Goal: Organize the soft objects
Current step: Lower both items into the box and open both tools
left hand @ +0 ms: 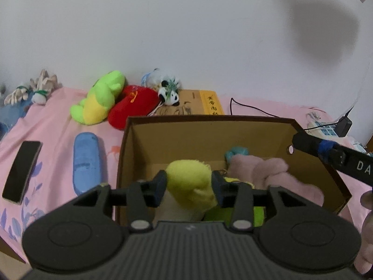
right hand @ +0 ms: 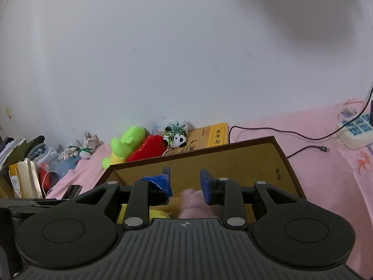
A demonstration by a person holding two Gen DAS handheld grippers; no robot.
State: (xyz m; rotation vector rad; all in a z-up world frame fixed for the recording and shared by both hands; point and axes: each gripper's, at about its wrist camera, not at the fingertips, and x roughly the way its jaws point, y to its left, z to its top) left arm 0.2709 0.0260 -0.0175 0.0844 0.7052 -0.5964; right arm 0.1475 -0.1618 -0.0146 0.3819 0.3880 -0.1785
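Left wrist view:
- Left gripper (left hand: 189,185) fingers clamped on a yellow plush toy (left hand: 190,182), held over the open cardboard box (left hand: 233,126), at its near-left part.
- Box: plain brown corrugated walls, dark rim, small round hole in the right wall. Far rim just in front of a yellow book (left hand: 211,102); left wall near a blue slipper-shaped item (left hand: 86,161).
- Inside the box: pink fuzzy plush (left hand: 270,172) at right, touching the yellow toy's side; teal piece (left hand: 236,151) behind it near the back wall. Left-back floor of the box is bare cardboard.
- Right gripper's black finger (left hand: 326,154), blue-taped, reaches in over the right rim.
- Outside on the pink bedsheet (left hand: 53,121): green-yellow plush (left hand: 100,100), red plush (left hand: 132,105) touching it, small panda plush (left hand: 170,93) against the wall. Black phone (left hand: 22,171) flat at far left, well apart from the box.

Right wrist view:
- Right gripper (right hand: 185,185) fingers parted, nothing between the blue pads (right hand: 206,185); a loose blue flap hangs on the left pad.
- Fingers sit over the box interior, below the far rim (right hand: 209,151); pink plush (right hand: 195,204) lies blurred under them, yellow fabric (right hand: 158,213) at lower left.
- Open bedsheet to the right of the box; black cable (right hand: 279,133) and white power strip (right hand: 354,130) beyond it.
- Cluttered pile of books and bags (right hand: 23,170) at far left, apart from the box.
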